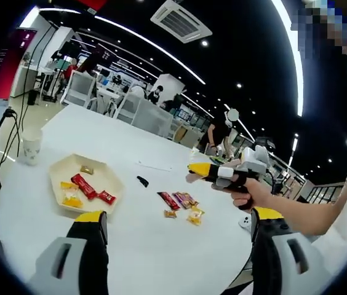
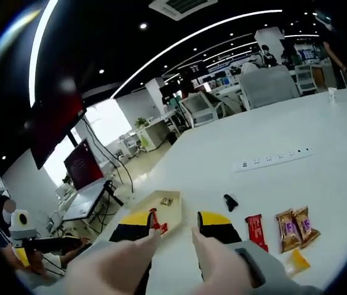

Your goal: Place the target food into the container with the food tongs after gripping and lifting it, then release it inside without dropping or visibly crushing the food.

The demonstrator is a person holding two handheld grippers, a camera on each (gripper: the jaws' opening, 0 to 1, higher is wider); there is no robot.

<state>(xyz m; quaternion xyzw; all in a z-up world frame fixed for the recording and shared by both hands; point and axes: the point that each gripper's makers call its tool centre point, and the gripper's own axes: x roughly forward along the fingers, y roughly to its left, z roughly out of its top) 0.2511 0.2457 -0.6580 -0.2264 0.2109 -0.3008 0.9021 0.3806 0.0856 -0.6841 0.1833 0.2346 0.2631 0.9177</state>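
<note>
No writing can be read in either view. The wrappers [image 2: 290, 228] on the worktop [image 2: 321, 141] carry print, and so do the packets in the tray [image 1: 86, 178], but the lettering is too small and blurred to make out. The red banner [image 1: 8, 64] at the far wall and the screen [image 2: 82, 163] beside the worktop show no legible words, and the paper cup [image 1: 32, 145] bears only a faint unreadable pattern.

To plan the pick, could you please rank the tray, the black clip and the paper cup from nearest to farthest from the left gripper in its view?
From the left gripper:
1. Tray, just ahead, left.
2. Black clip, mid-table beyond it.
3. Paper cup, far left.
</note>
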